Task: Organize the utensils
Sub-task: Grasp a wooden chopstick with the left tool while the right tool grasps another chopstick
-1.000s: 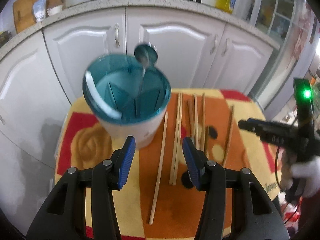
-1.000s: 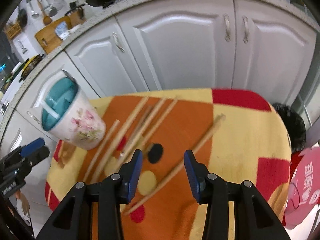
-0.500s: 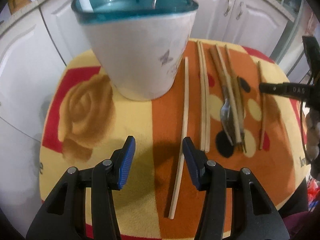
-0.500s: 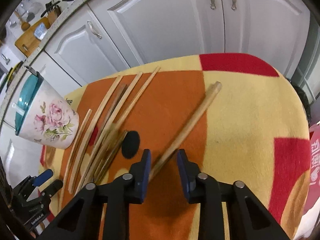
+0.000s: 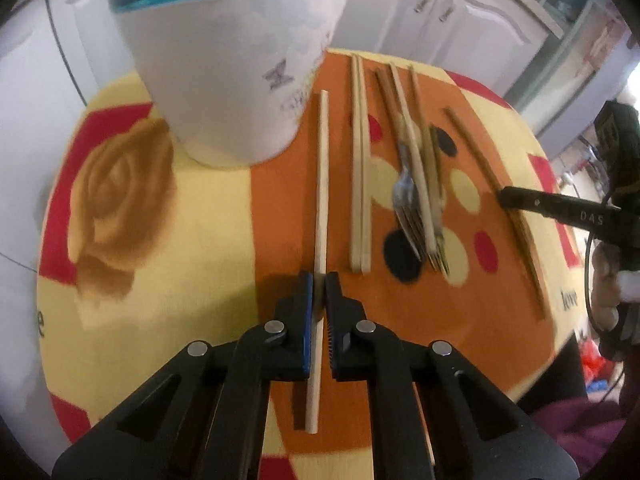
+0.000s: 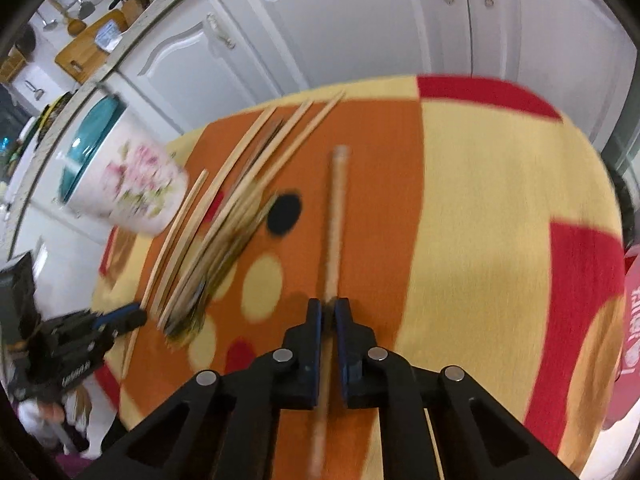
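My left gripper (image 5: 319, 280) is shut on a pale chopstick (image 5: 322, 168) that lies on the cloth just right of the white utensil holder with a teal insert (image 5: 236, 64). My right gripper (image 6: 329, 306) is shut on a darker wooden chopstick (image 6: 335, 216) at the right of the row; it shows in the left wrist view (image 5: 476, 152) too. Between them lie a pair of pale chopsticks (image 5: 359, 160), more chopsticks and a metal fork (image 5: 408, 204). The holder (image 6: 132, 184) stands at the left in the right wrist view.
The small round table is covered with an orange, yellow and red cloth (image 5: 120, 184). White cabinet doors (image 6: 360, 20) stand close behind it. The right gripper (image 5: 560, 208) reaches in from the right edge in the left wrist view.
Both grippers have moved down to the cloth and closed, the left on the pale chopstick, the right on the darker chopstick. One second ago both were open above the table.
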### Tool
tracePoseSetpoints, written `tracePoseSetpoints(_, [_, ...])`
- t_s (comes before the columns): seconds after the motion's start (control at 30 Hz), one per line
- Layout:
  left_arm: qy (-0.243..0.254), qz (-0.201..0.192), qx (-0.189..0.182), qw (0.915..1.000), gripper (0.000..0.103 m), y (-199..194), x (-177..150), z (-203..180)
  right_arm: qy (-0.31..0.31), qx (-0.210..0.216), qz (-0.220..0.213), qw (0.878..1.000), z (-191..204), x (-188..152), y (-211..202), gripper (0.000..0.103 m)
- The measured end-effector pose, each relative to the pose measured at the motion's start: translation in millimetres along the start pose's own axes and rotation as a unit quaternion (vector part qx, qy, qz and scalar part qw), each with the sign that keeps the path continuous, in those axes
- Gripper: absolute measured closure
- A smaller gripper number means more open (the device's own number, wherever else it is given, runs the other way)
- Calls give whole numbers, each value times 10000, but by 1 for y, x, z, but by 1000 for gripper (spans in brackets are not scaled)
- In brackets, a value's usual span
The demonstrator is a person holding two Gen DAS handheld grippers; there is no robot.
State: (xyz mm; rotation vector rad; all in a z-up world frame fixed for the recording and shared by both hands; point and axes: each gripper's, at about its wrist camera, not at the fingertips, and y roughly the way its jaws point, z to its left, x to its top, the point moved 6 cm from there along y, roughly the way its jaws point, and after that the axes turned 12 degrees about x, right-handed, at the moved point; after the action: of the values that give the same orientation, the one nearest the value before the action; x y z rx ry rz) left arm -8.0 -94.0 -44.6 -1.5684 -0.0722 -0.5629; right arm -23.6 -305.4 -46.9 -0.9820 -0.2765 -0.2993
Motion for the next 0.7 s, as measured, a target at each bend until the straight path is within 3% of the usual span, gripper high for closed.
tracePoseSetpoints(0.27, [596,319,-51,9977,99,-12,-39,1,-113,583,705,9957,26,-49,-4,97])
tracePoseSetpoints(0.33, [640,393,-102,9971,99,-15,-45,2,-206,505,742,9957,31,-47,-4,95])
tracePoseSetpoints(0.37, [643,433,-141,9969,99,-16,-46,2,-248,454,685,9963,33,-42,-5,93])
tracePoseSetpoints(0.43, [640,448,-150,9968,97,-18,-43,3,-315,362,503,9976,35,-29,-8,71])
tracePoseSetpoints(0.47, [618,410,-137,9972,96,-19,-40,4,-364,265,384,9982,36,-21,-9,68])
tracePoseSetpoints(0.6, [369,52,-144,9992,75,-25,-13,5,-599,19,214,9980,45,4,-4,68])
tracePoseSetpoints(0.63, [328,-74,-142,9993,71,-25,-3,4,-674,-79,192,9975,46,9,0,74])
tracePoseSetpoints(0.7, [273,-315,28,9991,71,-22,15,4,-794,-268,149,9964,46,17,6,80])
